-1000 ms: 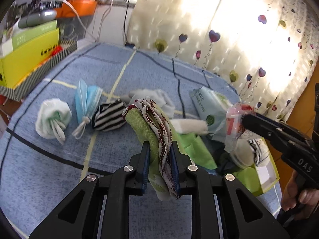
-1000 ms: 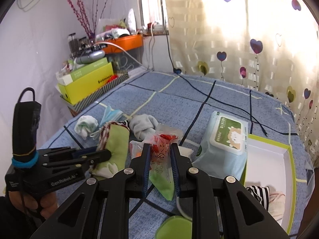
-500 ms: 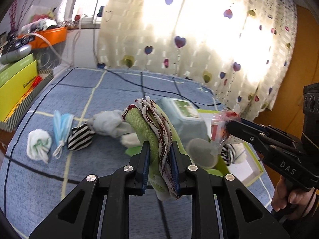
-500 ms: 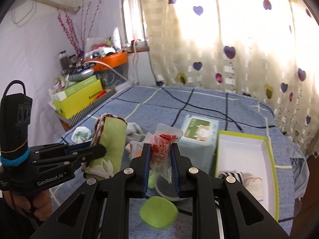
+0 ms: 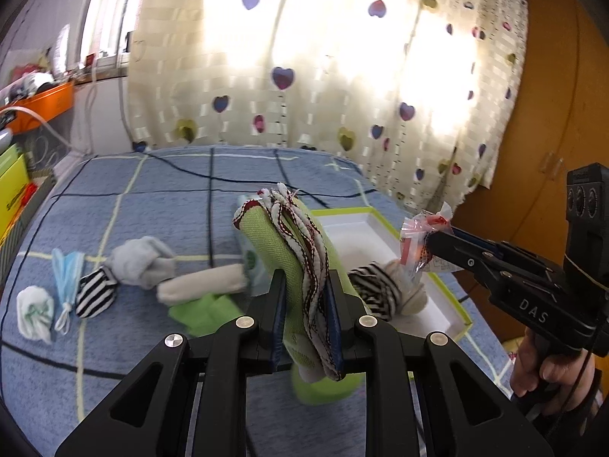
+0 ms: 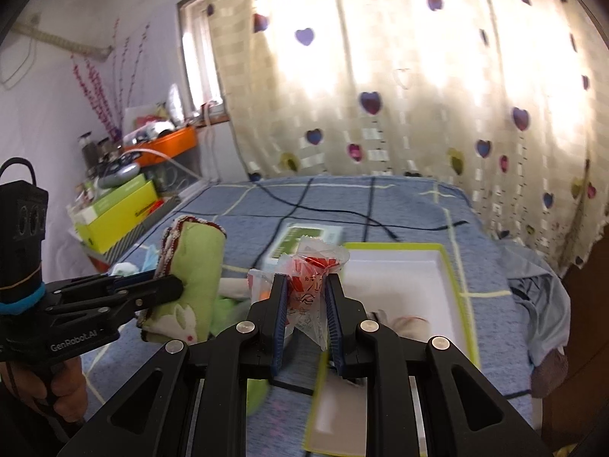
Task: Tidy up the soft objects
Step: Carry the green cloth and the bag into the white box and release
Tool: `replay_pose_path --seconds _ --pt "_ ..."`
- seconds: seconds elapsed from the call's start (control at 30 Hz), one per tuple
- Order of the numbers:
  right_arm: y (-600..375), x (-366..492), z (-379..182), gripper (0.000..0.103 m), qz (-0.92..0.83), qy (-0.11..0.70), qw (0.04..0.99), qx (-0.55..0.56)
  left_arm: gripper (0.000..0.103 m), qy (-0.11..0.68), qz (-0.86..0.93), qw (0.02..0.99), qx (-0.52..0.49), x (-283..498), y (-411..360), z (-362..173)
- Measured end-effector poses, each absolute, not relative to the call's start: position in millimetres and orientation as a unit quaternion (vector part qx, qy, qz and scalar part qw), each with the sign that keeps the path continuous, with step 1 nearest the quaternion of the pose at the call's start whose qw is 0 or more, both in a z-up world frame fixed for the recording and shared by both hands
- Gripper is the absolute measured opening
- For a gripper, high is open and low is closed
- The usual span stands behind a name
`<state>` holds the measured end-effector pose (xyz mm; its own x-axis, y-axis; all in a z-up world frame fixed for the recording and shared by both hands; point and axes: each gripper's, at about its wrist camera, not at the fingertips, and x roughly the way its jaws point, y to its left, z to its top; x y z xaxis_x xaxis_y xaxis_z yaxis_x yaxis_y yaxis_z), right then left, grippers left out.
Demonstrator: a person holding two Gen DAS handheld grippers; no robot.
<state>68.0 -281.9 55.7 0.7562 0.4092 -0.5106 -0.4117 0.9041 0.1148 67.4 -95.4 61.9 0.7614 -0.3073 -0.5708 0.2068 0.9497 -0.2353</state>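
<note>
Both loads have swung over toward the box (image 5: pixel 384 236): left tongs (image 5: pixel 304 318) clamp the towel (image 5: pixel 281 243), right tongs (image 6: pixel 304 316) pinch the packet (image 6: pixel 308 282), drop-off next.

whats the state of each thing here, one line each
left claw: shut on the green towel
green towel: rolled, held off the bed
right claw: shut on the plastic packet
plastic packet: crinkled, held above the box edge
white box: open, lid off, striped sock inside
wipes pack: flap closed, lying flat
face mask: folded, on the bed
</note>
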Motion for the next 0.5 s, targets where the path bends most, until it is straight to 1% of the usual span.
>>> replay_pose_path --seconds 0.27,0.5 --pt "-327.6 69.1 45.6 0.019 0.181 0.281 0.942 0.021 0.020 0.325 -0.174 0.928 -0.064 74.2 -132.8 61.4" --pt "-358.3 71.4 20.1 0.019 0.155 0.312 0.937 0.034 0.020 0.349 -0.200 0.914 -0.050 80.0 -161.4 49.8"
